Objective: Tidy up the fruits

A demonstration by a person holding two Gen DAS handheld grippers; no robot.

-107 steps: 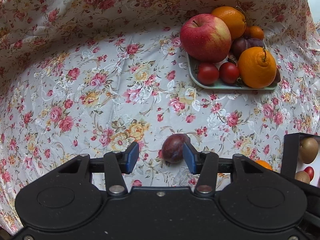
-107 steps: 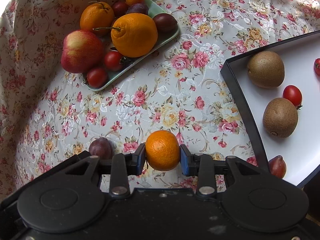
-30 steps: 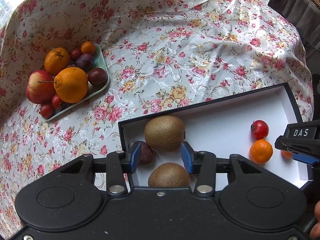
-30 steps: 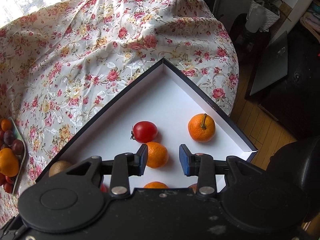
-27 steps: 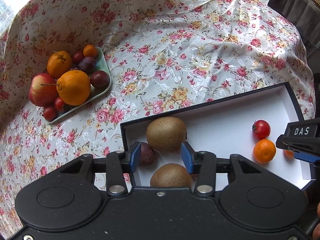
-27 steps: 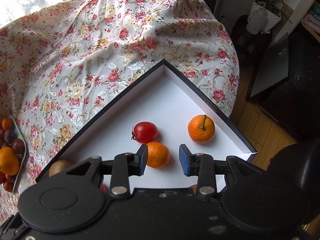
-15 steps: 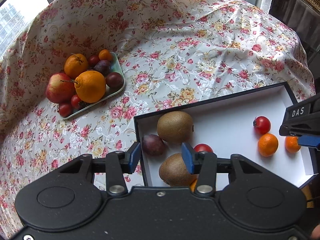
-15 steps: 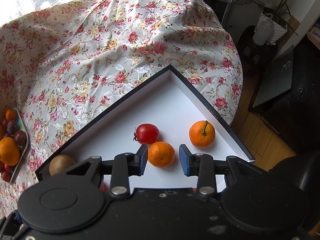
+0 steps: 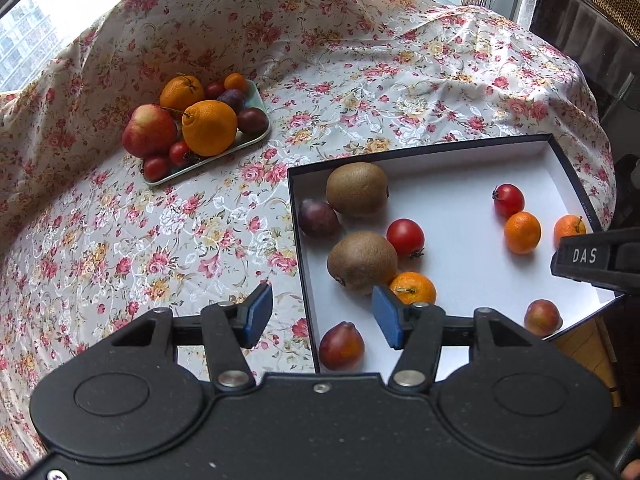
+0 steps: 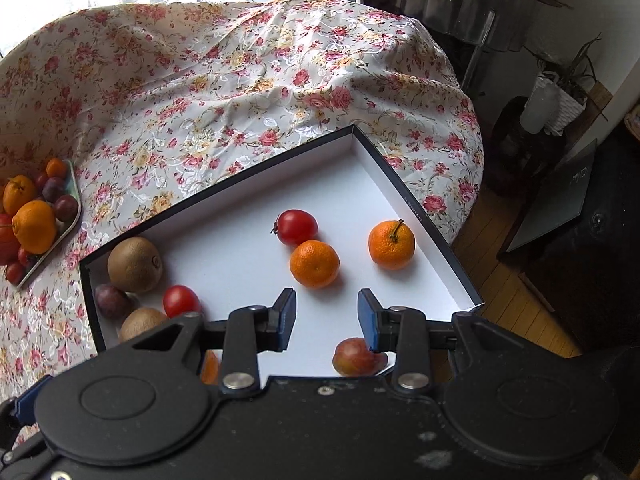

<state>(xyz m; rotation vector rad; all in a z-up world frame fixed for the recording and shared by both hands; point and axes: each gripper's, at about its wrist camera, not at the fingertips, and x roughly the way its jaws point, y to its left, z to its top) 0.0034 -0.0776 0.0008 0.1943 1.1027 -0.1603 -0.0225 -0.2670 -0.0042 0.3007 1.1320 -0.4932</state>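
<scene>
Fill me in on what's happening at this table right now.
A person with two handheld grippers is sorting fruit from a pale green tray into a black-edged white box on the floral tablecloth. Both the left gripper and the right gripper hang open and empty above the box. The box holds two brown kiwis, red tomatoes, small oranges and plums. An apple and more fruit remain on the tray.

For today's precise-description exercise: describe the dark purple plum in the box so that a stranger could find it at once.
Start at the shallow black-rimmed white box on the floral tablecloth. Go to its corner nearest the pale green fruit tray, where a brown fuzzy kiwi sits. The dark purple plum lies beside it against the wall: smooth, dark, smaller than the kiwis.
</scene>
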